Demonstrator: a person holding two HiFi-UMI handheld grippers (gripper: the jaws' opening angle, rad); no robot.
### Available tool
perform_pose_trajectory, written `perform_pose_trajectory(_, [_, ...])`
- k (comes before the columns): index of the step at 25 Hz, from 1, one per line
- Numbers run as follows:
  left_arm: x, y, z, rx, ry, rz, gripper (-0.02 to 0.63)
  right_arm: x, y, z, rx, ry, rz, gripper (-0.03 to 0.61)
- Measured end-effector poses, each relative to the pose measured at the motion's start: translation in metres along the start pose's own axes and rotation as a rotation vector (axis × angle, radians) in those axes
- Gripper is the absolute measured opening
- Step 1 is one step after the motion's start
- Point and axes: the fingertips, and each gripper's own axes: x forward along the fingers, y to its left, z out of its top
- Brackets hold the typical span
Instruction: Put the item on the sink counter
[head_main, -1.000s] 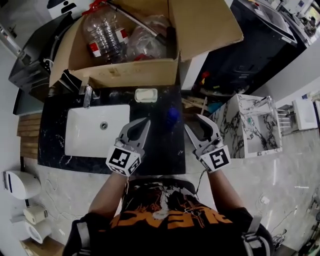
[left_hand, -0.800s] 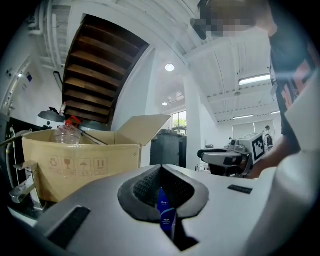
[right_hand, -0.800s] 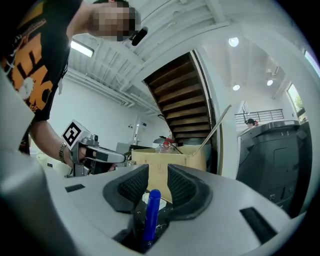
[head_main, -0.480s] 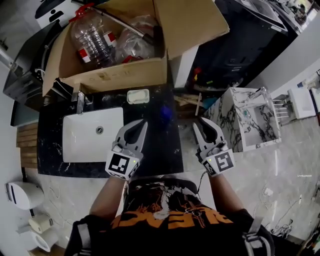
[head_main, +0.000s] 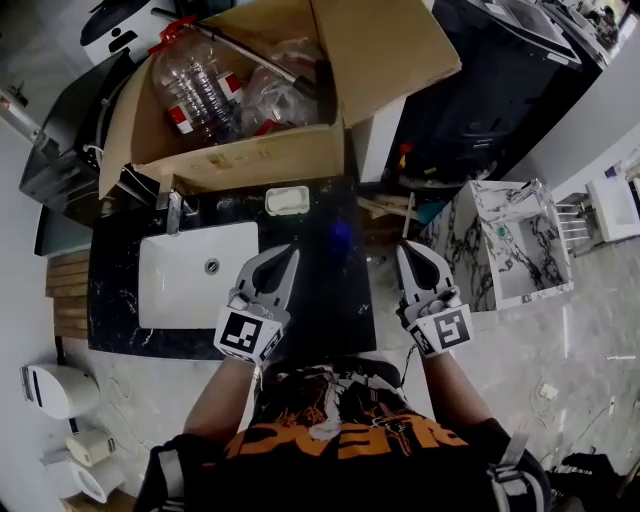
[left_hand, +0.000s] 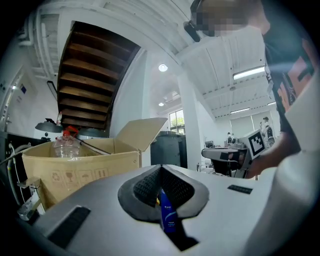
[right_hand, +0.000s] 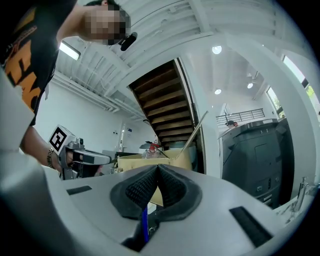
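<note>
One black, white-veined stone counter is the largest thing. Behind it is one open brown cardboard box. One white rectangular sink is set into the counter. There are two grey tools. The left tool and the right tool each have ribbed black pads closed tip to tip, gripping nothing. One ribbed clear plastic bottle lies in the box. One pale rounded soap dish sits behind the sink. One small blue bottle stands on the counter, right of the sink.

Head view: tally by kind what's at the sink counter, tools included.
Tools: 2 (left tool, right tool)
Blue bottle: 1
Soap dish: 1
Faucet: 1
Sink basin: 1
Cardboard box: 1
Total: 7
</note>
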Motion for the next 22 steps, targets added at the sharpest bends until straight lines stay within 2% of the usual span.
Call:
perform_pose_trajectory(15, [0.002, 0.008, 0.007, 0.002, 0.003, 0.005, 0.018, 0.01, 0.01, 0.02, -0.011, 0.004, 0.005, 0.014])
perform_pose_trajectory(22, [-0.009, 0.009, 0.004, -0.011, 0.004, 0.02, 0.018, 0.009, 0.021, 0.011, -0.034, 0.037, 0.034, 0.014])
